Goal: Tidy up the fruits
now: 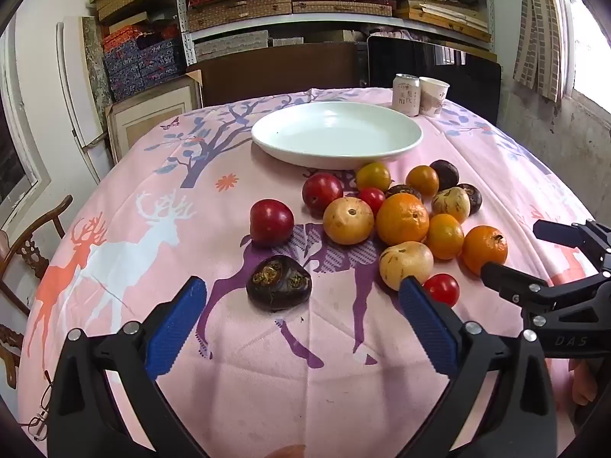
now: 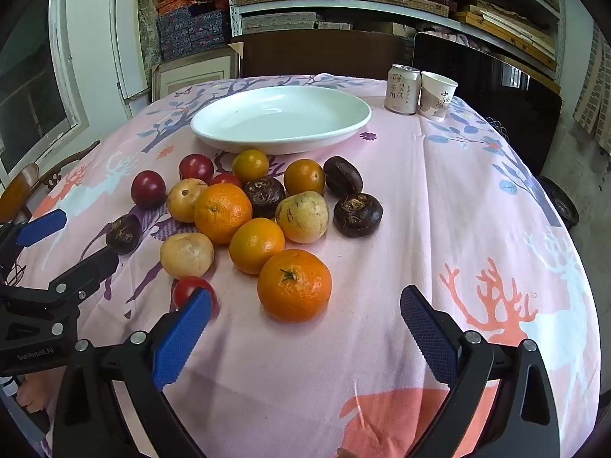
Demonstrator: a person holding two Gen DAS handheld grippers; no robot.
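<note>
Nothing is sorted yet, as I judge it: my white plate [image 1: 397,145] holds no fruit, and the whole pile of fruit [image 2: 259,210] lies on the tablecloth [image 2: 439,229] just on the near side of the plate. My left tongs [image 1: 301,301] gape wide, with a dark chestnut [image 1: 278,282] ahead of them. My right tongs [image 2: 305,313] are spread too, an orange [image 2: 294,285] just before them. Every piece is left to move.
</note>
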